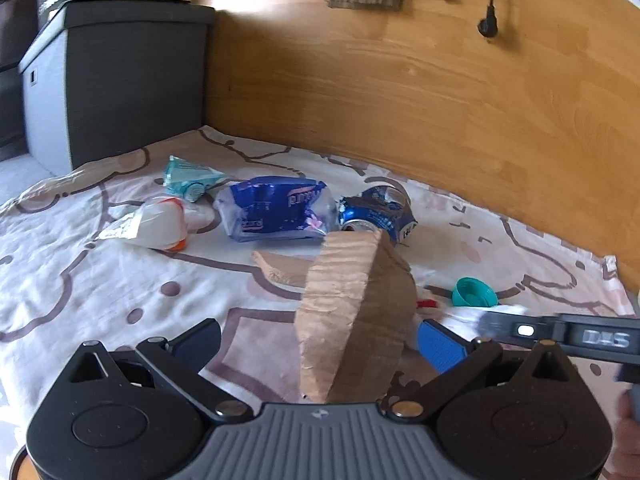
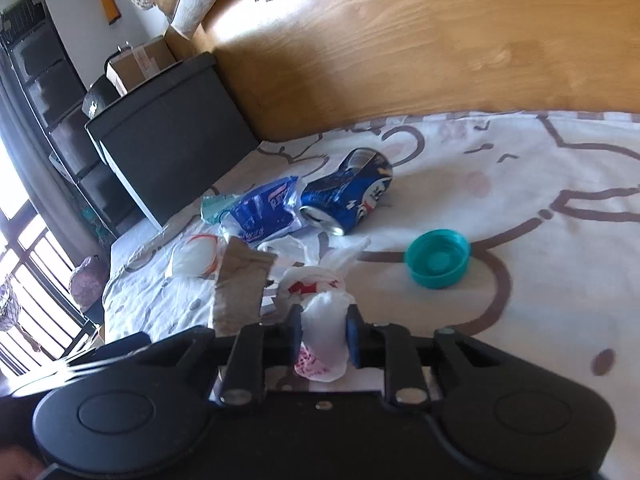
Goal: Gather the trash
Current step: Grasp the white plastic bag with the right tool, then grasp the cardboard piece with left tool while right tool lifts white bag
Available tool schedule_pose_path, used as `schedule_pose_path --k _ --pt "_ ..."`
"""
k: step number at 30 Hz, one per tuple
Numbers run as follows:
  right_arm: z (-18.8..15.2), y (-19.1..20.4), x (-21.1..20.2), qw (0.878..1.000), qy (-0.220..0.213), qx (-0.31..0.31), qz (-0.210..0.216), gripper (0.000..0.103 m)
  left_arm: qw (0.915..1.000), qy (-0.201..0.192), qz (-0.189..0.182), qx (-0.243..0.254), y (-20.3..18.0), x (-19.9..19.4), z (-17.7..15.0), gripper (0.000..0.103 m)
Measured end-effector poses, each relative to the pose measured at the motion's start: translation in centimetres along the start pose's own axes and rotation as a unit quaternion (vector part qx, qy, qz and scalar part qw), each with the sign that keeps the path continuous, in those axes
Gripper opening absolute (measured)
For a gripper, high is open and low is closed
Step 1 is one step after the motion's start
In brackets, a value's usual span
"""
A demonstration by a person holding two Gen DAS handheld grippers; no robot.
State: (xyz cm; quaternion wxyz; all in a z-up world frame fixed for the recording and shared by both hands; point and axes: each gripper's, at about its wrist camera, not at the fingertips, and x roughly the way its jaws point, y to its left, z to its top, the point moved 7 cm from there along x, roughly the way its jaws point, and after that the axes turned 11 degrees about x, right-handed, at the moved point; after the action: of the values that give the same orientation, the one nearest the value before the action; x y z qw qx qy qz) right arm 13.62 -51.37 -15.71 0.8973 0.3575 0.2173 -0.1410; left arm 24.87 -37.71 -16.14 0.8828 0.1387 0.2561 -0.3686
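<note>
Right claw (image 2: 322, 330) pinched on white plastic wrapper (image 2: 324, 320), left claw (image 1: 320, 340) wide around upright cardboard scrap (image 1: 344, 320).

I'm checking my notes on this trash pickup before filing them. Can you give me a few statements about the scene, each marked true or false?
1. The right gripper is closed on a white plastic bag. True.
2. The teal bottle cap lies with its open side up. True.
3. The blue can stands upright. False: it lies on its side, dented, on the printed sheet.
4. The left gripper is clamped shut on the blue wrapper. False: its jaws stand wide apart with a piece of cardboard between them, and the wrapper lies farther off.
5. The cap touches the can. False: bare sheet separates them.
</note>
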Motion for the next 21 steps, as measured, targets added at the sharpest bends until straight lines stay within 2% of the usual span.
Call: schedule_pose_path --k 5,12,17,21 --pt "0.0 -1.7 -2.8 1.000 -0.004 0.001 -0.013 0.021 0.9993 0.019 -0.030 -0.006 -0.6 2.1 0.1 0.103" --pt "-0.9 -3.5 -7.4 0.999 0.005 -0.022 -0.032 0.021 0.9983 0.030 -0.041 0.029 -1.5 4.0 0.3 0.103" --pt "-3.7 -3.7 -9.9 0.996 0.048 -0.060 -0.034 0.021 0.9978 0.038 -0.045 0.031 -1.0 4.9 0.2 0.103" --pt "-6.3 -3.3 -11.4 0.992 0.093 -0.077 -0.021 0.022 0.9973 0.044 -0.059 0.006 -0.4 5.4 0.0 0.103"
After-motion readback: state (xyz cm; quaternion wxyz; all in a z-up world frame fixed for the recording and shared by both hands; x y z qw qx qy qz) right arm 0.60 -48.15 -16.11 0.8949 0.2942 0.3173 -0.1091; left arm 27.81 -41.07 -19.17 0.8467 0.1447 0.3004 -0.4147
